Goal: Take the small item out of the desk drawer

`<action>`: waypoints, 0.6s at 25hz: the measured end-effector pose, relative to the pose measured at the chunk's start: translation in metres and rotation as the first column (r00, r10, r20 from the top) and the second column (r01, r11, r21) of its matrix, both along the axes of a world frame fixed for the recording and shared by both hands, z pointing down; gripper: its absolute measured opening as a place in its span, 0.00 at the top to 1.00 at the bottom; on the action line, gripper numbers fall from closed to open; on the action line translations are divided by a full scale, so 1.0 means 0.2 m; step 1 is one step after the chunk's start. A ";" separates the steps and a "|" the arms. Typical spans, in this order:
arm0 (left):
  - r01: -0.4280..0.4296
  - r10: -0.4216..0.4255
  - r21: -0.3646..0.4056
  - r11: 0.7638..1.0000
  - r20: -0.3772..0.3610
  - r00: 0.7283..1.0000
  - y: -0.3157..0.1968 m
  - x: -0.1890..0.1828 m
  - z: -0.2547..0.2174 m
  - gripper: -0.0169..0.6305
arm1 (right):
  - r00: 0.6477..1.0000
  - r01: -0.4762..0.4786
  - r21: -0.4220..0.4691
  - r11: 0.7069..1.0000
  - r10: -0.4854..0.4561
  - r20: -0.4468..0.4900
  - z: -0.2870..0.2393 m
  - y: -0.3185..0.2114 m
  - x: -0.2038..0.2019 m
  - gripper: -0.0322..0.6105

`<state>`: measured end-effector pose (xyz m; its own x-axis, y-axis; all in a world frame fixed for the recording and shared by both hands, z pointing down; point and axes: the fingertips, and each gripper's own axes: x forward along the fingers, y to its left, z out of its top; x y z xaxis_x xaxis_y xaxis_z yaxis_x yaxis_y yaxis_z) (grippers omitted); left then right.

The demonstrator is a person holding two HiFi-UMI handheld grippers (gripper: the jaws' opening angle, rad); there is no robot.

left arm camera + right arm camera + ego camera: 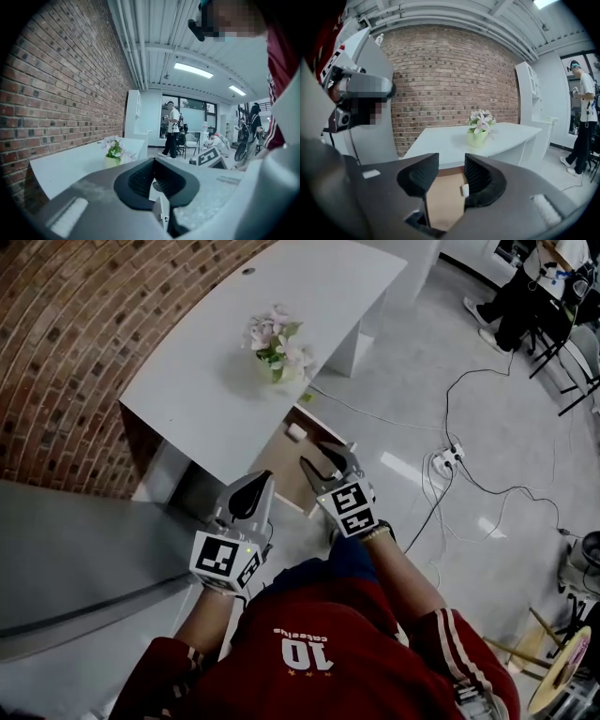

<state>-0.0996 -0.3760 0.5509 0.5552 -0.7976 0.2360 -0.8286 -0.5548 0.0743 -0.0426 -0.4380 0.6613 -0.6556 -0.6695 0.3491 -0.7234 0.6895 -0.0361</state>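
A white desk (206, 371) stands against the brick wall, with its drawer (279, 468) pulled out and the brown bottom showing. A small white item (296, 432) lies in the drawer near its far end. My right gripper (320, 458) hangs open above the drawer's near part, nothing between its fingers. In the right gripper view the item (465, 190) shows past the open right gripper (451, 161), on the drawer's bottom (443, 201). My left gripper (264, 478) is shut and empty, left of the drawer; in its own view the left gripper (153, 161) has its tips together.
A vase of pale flowers (277, 343) stands on the desk top. A power strip with cables (448, 457) lies on the floor to the right. A grey panel (66, 549) sits at the left. People are at the back right (525, 287).
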 end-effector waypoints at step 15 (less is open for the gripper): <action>0.030 -0.027 -0.046 0.998 0.054 0.998 -0.29 0.01 0.60 0.97 | 0.981 0.106 -0.057 0.993 -0.114 -0.158 1.00 -0.47 -0.21 0.69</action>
